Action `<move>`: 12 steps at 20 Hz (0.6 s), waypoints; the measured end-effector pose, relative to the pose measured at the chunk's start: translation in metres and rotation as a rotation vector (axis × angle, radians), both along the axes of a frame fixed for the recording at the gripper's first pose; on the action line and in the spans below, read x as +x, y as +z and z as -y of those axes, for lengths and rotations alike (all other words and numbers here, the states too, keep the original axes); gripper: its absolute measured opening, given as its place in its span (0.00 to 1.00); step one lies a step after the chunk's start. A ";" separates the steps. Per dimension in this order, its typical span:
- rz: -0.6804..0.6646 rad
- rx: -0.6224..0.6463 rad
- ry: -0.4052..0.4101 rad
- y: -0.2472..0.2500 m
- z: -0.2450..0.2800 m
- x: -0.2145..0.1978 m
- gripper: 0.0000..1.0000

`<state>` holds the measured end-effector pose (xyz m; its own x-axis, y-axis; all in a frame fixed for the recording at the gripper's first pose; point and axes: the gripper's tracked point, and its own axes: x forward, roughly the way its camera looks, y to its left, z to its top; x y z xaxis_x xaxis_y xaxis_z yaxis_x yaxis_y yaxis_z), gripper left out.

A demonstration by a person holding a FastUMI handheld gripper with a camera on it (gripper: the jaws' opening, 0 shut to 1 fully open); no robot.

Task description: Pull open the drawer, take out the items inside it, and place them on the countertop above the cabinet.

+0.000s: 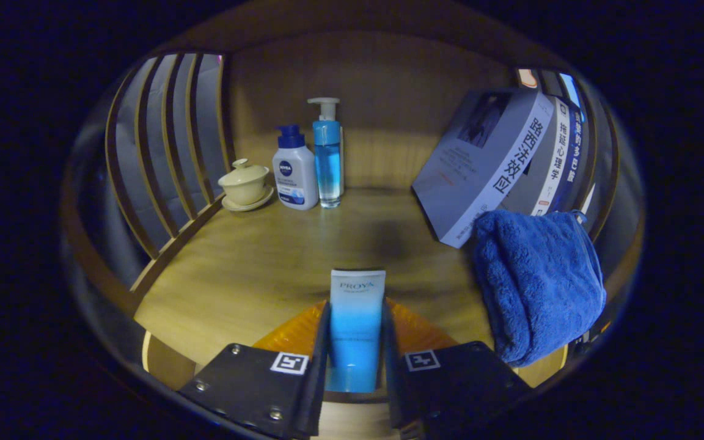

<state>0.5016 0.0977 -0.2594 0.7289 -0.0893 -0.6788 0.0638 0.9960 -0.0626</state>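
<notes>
The wooden countertop (254, 256), enclosed by a slatted wooden rail (162, 153) along its left edge and a plain wooden back panel (388, 110), carries the following, in descending size. A group of large leaning books (486, 159) occupies the right rear corner, tilted against the right side. A folded blue terry towel (538, 281) lies at the right front edge, its rear touching or just short of the lowest book; contact cannot be confirmed. At the left rear corner stand a white pump bottle with a dark blue cap (294, 171) and, just beside it, a slim clear blue pump bottle (327, 153), with a small cream lidded cup on a saucer (244, 183) nearest the rail. The gripper (355, 342) holds a blue-and-white cosmetic tube (356, 318) upright between its fingers, both pressing on the tube's sides, closed to the tube's width, over the front edge of the countertop. Judgement: the tube appears to be an item already removed from the drawer and awaiting placement; the drawer is not visible, so remaining contents cannot be assessed. The centre of the countertop, ahead of the fingers, is bare and offers ample room; the towel to the right is the nearest obstruction.
</notes>
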 end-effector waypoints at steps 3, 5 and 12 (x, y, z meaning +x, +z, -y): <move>0.048 0.036 -0.037 -0.002 0.000 0.005 0.43; 0.083 0.020 -0.031 -0.002 0.000 0.006 0.43; 0.136 0.009 -0.030 0.000 0.002 0.007 0.48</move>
